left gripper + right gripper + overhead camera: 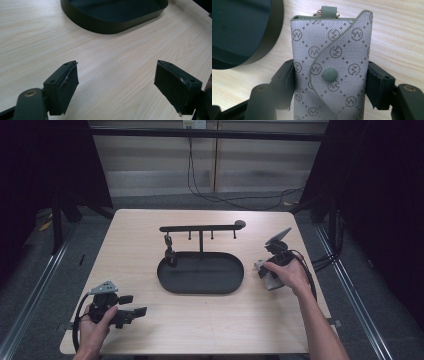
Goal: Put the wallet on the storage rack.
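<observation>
A grey patterned key pouch [332, 67] with a green snap button sits upright between the jaws of my right gripper [329, 85], whose pads press on both of its sides; a small green loop with metal studs shows at its top. From above, the pouch [270, 279] and my right gripper [265, 270] are just right of the black oval tray [200, 285]. A black hanger bar on a post [201, 228] rises from the tray, with a small dark item [170, 251] hanging from its left hook. My left gripper [134, 306] rests at the near left, jaws wide apart [116, 87] over bare wood.
The light wooden table [150, 330] ends close behind both hands. The tray's curved black wall [105, 25] lies ahead of the left gripper and at the left edge [249, 55] of the right gripper view. Cables [210, 190] run on the floor beyond the table.
</observation>
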Demonstrator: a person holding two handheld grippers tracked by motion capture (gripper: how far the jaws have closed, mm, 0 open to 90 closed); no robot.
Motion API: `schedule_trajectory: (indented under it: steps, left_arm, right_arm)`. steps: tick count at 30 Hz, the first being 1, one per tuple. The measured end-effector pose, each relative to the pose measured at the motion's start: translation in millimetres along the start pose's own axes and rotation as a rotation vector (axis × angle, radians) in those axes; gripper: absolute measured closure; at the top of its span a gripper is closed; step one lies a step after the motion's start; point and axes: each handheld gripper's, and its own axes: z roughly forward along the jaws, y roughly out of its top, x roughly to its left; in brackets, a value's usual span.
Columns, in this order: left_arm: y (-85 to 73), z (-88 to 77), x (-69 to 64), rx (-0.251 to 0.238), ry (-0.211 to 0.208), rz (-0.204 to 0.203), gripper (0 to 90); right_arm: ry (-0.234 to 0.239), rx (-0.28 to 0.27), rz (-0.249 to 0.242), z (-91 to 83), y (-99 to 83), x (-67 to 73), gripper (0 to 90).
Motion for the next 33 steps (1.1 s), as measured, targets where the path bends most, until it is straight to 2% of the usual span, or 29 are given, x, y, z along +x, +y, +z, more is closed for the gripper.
schedule_trajectory:
  steps: [7, 13, 19, 20, 23, 27, 29, 33]
  left_arm:
    - [-0.1, 0.7, -0.4, 0.001, -0.004, 0.003, 19.4]
    - [0.0, -0.1, -0.1, -0.002, 0.0, 0.003, 19.3]
    - [0.0, -1.2, 0.0, -0.015, -0.003, 0.006, 19.3]
    - [-0.3, -1.1, -0.7, -0.013, -0.013, 0.029, 19.3]
    - [-0.2, -1.1, -1.5, -0.015, -0.008, 0.035, 19.3]
    - [-0.4, -2.9, -0.5, -0.028, 0.002, 0.022, 19.3]
    - [-0.2, -2.8, -0.2, -0.023, 0.002, 0.031, 19.3]
    - [-0.3, -1.5, -1.1, -0.014, -0.014, 0.039, 19.3]
  right_arm:
    - [0.017, -0.019, 0.009, -5.4, -2.4, 0.1, 33.2]
    - [-0.002, -0.034, 0.001, -14.8, -1.0, 1.5, 33.2]
    - [0.025, -0.067, 0.001, -26.2, -0.1, 5.0, 33.2]
    - [0.027, -0.06, -0.002, -26.9, -0.8, 6.3, 33.2]
    - [0.008, -0.066, -0.018, -28.0, -2.5, 9.1, 33.2]
    - [0.041, -0.089, 0.003, -34.1, -3.6, 7.6, 33.3]
    - [0.039, -0.094, 0.004, -36.1, -4.6, 7.6, 33.2]
    - [0.065, -0.108, 0.01, -38.2, -6.1, 9.7, 33.2]
